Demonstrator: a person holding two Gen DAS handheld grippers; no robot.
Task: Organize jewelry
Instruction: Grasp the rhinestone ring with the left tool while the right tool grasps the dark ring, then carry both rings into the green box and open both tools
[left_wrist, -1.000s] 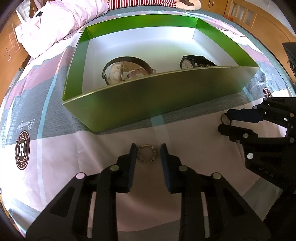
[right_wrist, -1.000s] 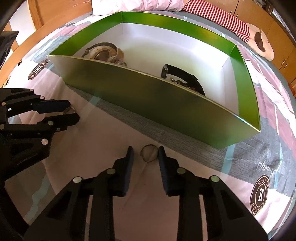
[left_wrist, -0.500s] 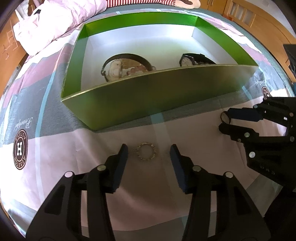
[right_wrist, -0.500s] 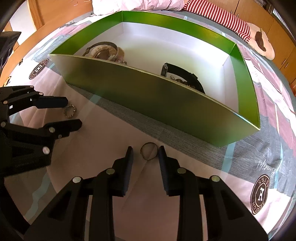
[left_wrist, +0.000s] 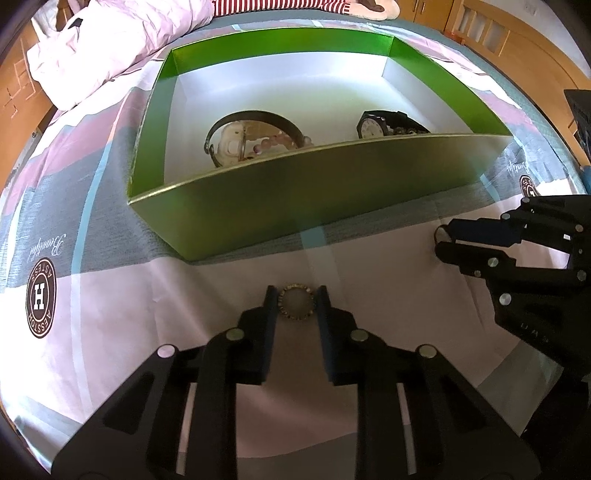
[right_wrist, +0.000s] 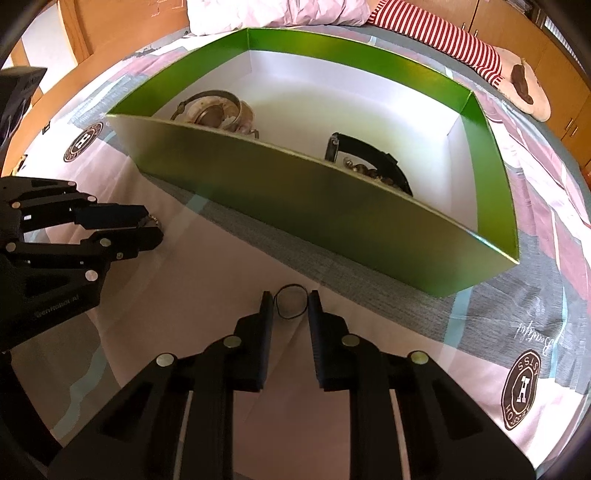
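A green box (left_wrist: 332, 199) with a white inside stands on the bedsheet; it holds a brown-strapped watch with pink beads (left_wrist: 255, 136) and a black watch (left_wrist: 384, 125). My left gripper (left_wrist: 297, 301) is shut on a small beaded gold ring (left_wrist: 295, 288) lying on the sheet. My right gripper (right_wrist: 291, 301) is shut on a thin dark ring (right_wrist: 291, 291) on the sheet in front of the box (right_wrist: 332, 206). Each gripper shows in the other's view, the right one (left_wrist: 443, 240) and the left one (right_wrist: 151, 229).
The bedsheet (left_wrist: 110, 295) has pink, grey and blue patches and round logos. A pink quilt (left_wrist: 110, 40) and a striped cushion (right_wrist: 436, 37) lie behind the box. Wooden furniture (left_wrist: 517, 48) borders the bed.
My left gripper, open wide half a second ago, has moved forward and closed on the beaded ring. My right gripper stays around the thin ring.
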